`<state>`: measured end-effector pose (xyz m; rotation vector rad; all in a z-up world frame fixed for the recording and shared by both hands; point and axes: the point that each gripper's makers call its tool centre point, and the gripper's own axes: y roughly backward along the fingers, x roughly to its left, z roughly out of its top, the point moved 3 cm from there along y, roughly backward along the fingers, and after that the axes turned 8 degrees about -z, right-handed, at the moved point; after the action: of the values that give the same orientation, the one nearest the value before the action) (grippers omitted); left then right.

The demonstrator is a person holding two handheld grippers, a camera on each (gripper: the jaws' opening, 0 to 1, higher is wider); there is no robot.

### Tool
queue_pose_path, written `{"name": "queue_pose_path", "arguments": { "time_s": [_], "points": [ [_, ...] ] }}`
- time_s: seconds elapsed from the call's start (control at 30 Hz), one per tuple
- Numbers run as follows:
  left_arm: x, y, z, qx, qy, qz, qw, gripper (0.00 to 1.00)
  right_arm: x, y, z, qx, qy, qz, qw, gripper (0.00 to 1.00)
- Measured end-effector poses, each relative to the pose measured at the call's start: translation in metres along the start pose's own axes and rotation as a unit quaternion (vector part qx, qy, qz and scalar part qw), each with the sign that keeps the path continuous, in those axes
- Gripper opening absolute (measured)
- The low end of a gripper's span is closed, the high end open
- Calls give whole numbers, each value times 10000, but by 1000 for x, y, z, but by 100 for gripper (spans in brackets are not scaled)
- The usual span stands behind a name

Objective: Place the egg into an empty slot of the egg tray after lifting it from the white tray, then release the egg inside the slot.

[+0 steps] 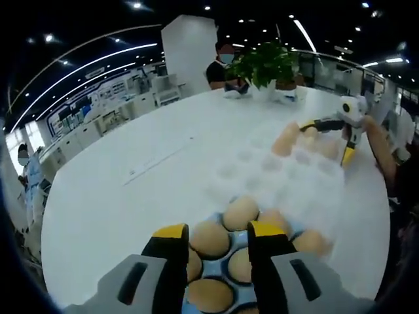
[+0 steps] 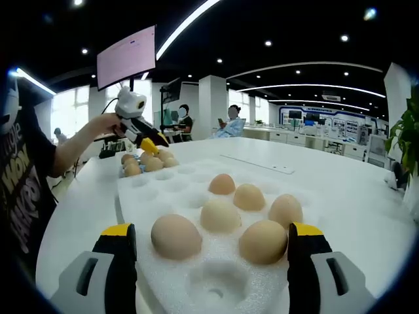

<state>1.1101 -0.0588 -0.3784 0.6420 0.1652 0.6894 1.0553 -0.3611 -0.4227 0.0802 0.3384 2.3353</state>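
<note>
The white foam tray (image 2: 177,190) holds several brown eggs (image 2: 175,237) near me, with empty hollows around them. My right gripper (image 2: 211,230) stands wide open, one jaw on each side of the nearest eggs, holding nothing. In the left gripper view it is the right gripper (image 1: 327,139) beside an egg (image 1: 286,139) on the white tray (image 1: 275,180). The blue egg tray (image 1: 217,266) carries several eggs (image 1: 240,212). My left gripper (image 1: 218,230) hovers over it, jaws apart, nothing gripped. A hand holds the left gripper (image 2: 154,142) above the egg tray (image 2: 123,173).
Both trays lie on a large round white table (image 1: 131,196). A potted plant (image 1: 265,62) stands at its far edge by a seated person (image 1: 221,65). A thin strip (image 2: 256,164) lies on the table. The person's forearm (image 2: 72,147) reaches in from the left.
</note>
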Motion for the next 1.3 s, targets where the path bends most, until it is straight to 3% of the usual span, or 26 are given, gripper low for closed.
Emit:
{"name": "queue_pose_path", "arguments": {
  "time_s": [0.27, 0.43, 0.57, 0.77, 0.8, 0.83, 1.0, 1.3],
  "points": [
    [-30, -8, 7, 5, -115, -161, 9998, 36, 2, 0, 0, 1, -3, -18, 10000, 100],
    [-86, -17, 21, -41, -249, -270, 9993, 36, 1, 0, 1, 0, -8, -22, 10000, 100],
    [-103, -19, 28, -79, -318, -359, 9988, 36, 2, 0, 1, -9, -8, -23, 10000, 100],
    [-102, -20, 22, -64, -362, -507, 9980, 36, 2, 1, 1, -13, -9, -22, 10000, 100],
    [-76, -27, 25, -18, -205, -625, 9978, 36, 2, 1, 1, -12, -9, -24, 10000, 100],
    [-62, -32, 29, -36, -246, -623, 9977, 36, 2, 1, 1, -12, -9, -24, 10000, 100],
    [-68, -37, 33, -39, -221, -712, 9972, 36, 3, 1, 1, -14, -10, -23, 10000, 100],
    [-95, -53, 39, -48, -167, -911, 9957, 36, 3, 2, 0, -15, -12, -26, 10000, 100]
  ]
}}
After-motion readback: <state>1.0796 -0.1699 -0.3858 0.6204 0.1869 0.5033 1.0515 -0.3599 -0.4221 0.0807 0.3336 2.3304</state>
